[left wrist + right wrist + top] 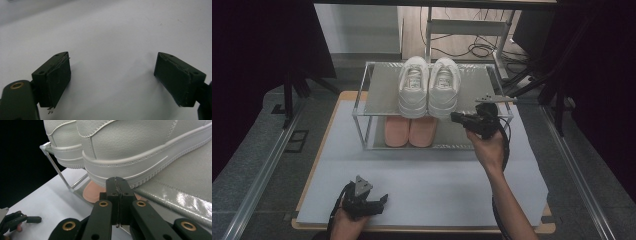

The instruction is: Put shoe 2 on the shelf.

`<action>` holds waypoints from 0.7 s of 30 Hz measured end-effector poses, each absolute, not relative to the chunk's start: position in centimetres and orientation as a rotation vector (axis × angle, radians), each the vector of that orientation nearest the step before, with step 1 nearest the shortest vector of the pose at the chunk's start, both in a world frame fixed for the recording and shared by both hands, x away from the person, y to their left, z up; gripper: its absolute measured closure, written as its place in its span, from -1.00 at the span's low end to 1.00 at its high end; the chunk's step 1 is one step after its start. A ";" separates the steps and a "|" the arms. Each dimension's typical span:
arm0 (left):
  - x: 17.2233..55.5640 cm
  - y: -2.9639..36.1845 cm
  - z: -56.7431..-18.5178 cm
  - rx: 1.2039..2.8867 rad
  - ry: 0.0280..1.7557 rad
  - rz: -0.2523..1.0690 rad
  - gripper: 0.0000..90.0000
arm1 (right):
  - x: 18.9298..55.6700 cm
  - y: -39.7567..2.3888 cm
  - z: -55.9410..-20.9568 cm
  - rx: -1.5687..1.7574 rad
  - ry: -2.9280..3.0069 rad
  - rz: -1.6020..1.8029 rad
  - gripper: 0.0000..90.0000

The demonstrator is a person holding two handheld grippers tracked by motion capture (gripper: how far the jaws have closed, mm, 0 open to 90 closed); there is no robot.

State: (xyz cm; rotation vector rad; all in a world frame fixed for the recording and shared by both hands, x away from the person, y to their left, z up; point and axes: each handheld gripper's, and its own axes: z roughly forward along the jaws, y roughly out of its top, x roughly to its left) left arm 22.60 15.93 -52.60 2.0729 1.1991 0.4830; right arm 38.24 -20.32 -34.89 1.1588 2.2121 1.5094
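- Left tool point(379, 201) rests by the surface's point(437, 185) near edge, jaws spread wide, nothing between.
- Right tool point(455, 117), jaws pressed together and empty, sits just beside the right white sneaker's point(444, 85) heel on the rack's point(382, 90) top shelf.

white sneakers point(429, 85) | pair, side by side, upright | top shelf of rack point(377, 97), heels toward person

dim, soft-focus frames; dark surroundings, glare on the shelf point(180, 195)
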 end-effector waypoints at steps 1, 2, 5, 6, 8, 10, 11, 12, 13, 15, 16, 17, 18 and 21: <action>22.6 15.9 -52.6 2.073 1.199 0.483 -0.69 | 38.3 -20.3 -35.0 1.159 2.212 1.513 1.00; 22.6 15.9 -52.6 2.073 1.199 0.483 -0.69 | 38.4 -20.2 -35.0 1.159 2.208 1.517 1.00; 22.6 15.9 -52.6 2.072 1.199 0.483 -0.69 | 38.4 -20.2 -35.0 1.157 2.212 1.517 1.00; 22.6 15.9 -52.6 2.073 1.199 0.483 -0.69 | 38.4 -20.2 -35.0 1.158 2.214 1.519 1.00; 22.6 15.9 -52.6 2.073 1.199 0.483 -0.69 | 38.4 -20.2 -34.9 1.157 2.215 1.517 1.00; 22.6 15.9 -52.6 2.073 1.199 0.483 -0.69 | 38.4 -20.2 -35.0 1.157 2.214 1.520 1.00; 22.6 15.9 -52.6 2.073 1.199 0.483 -0.69 | 38.4 -20.2 -35.0 1.157 2.214 1.519 1.00; 22.6 15.9 -52.6 2.073 1.199 0.483 -0.69 | 38.4 -20.3 -35.0 1.158 2.215 1.517 1.00; 22.6 15.9 -52.6 2.073 1.199 0.483 -0.69 | 38.4 -20.3 -34.9 1.158 2.218 1.517 0.98; 22.6 15.9 -52.6 2.073 1.199 0.483 -0.69 | 38.3 -20.2 -34.8 1.156 2.224 1.512 0.92; 22.6 15.9 -52.6 2.073 1.199 0.483 -0.69 | 38.2 -20.1 -34.8 1.150 2.224 1.508 0.90; 22.6 15.9 -52.6 2.073 1.199 0.484 -0.69 | 38.1 -20.1 -34.7 1.143 2.228 1.493 0.89; 22.6 15.9 -52.6 2.073 1.199 0.484 -0.69 | 38.0 -20.0 -34.7 1.137 2.232 1.485 0.88; 22.6 15.9 -52.6 2.073 1.199 0.484 -0.69 | 37.8 -20.0 -34.9 1.127 2.244 1.478 0.84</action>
